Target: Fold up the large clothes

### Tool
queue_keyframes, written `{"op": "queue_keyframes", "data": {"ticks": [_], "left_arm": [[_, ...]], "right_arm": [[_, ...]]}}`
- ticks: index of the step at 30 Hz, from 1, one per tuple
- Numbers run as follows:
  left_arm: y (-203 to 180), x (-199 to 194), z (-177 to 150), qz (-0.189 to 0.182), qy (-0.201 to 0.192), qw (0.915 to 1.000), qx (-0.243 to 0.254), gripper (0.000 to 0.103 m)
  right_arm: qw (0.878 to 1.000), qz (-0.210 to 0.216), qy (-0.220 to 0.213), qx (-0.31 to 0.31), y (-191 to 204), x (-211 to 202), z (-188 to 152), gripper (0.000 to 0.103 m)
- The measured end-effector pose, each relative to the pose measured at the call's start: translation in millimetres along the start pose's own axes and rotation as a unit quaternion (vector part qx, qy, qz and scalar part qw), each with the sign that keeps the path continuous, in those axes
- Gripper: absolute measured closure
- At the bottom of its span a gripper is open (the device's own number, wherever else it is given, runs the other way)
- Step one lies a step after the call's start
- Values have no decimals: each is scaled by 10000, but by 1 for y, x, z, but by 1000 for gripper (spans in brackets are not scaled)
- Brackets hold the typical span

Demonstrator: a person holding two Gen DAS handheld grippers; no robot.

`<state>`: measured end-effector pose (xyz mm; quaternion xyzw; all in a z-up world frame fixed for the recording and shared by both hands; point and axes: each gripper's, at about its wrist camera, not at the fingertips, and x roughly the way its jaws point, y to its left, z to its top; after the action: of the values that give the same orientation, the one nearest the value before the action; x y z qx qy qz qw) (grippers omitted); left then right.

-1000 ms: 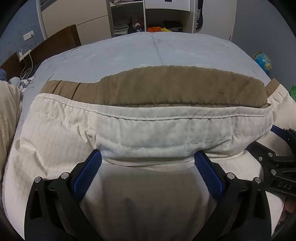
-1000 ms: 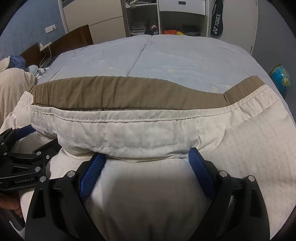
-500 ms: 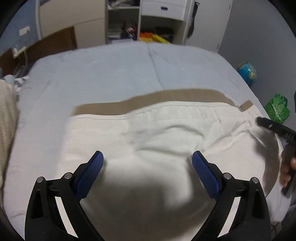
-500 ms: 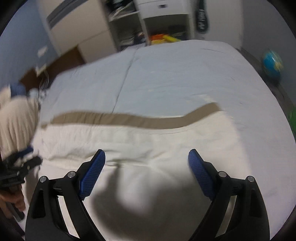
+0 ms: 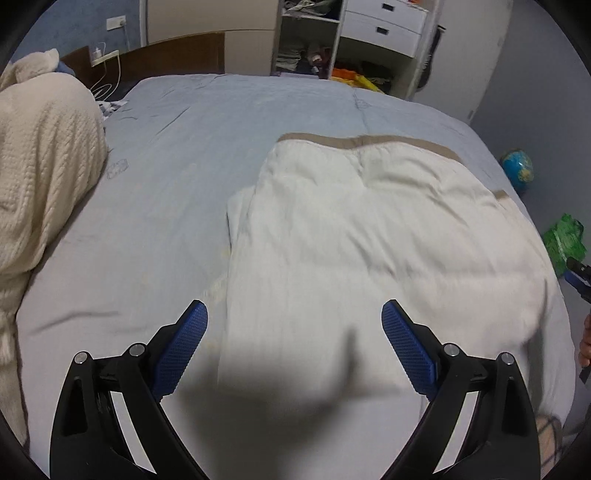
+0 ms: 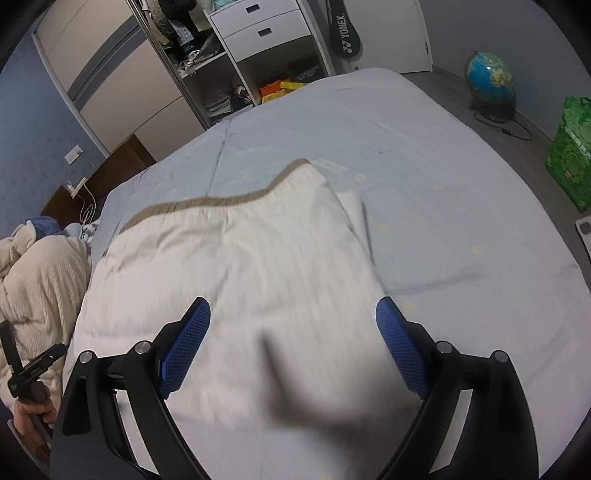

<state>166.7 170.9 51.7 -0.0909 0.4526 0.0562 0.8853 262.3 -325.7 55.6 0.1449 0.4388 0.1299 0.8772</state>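
Observation:
A large cream garment (image 5: 369,236) with a tan band (image 5: 369,141) along its far edge lies folded and flat on the light blue bed (image 5: 177,177). My left gripper (image 5: 294,350) hovers open above its near part, nothing between the blue pads. In the right wrist view the same garment (image 6: 236,266) spreads under my right gripper (image 6: 293,349), also open and empty, with the tan band (image 6: 207,201) at the far side. The other gripper shows at each view's edge, held by a hand (image 6: 26,415).
A cream knitted blanket (image 5: 40,162) is heaped at the bed's left. Behind the bed stand a wardrobe and shelves with drawers (image 6: 258,33). A globe (image 6: 489,79) and a green bag (image 6: 570,151) sit on the floor to the right.
Both grippers have let go of the garment's folded edge, lifted and drawn back. The garment now lies flat on the bed; the views have swung apart, left and right.

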Motion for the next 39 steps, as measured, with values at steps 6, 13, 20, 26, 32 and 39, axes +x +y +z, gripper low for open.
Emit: {"op": "queue_keyframes", "data": {"ticks": [6, 13, 20, 26, 32, 39], "left_arm": [[-13, -48, -39, -127, -326, 9991, 221, 10], [-36, -97, -68, -164, -682, 9969, 365, 7], [-49, -140, -81, -140, -986, 9946, 299, 7], [-67, -158, -83, -490, -1198, 9916, 76, 7], [-93, -145, -95, -507, -1111, 9913, 498, 7], [-108, -116, -120, -389, -981, 9901, 923, 7]], "right_arm": [[9997, -45, -88, -228, -13, -44, -25, 16], [9991, -18, -218, -374, -9, -86, -40, 16], [9983, 68, -238, -536, 1, -117, -59, 16], [9981, 54, -221, -578, 8, -135, -81, 16], [9940, -60, -277, -1059, 24, -142, -110, 16], [9882, -148, -89, -1524, 44, -124, -142, 16]]}}
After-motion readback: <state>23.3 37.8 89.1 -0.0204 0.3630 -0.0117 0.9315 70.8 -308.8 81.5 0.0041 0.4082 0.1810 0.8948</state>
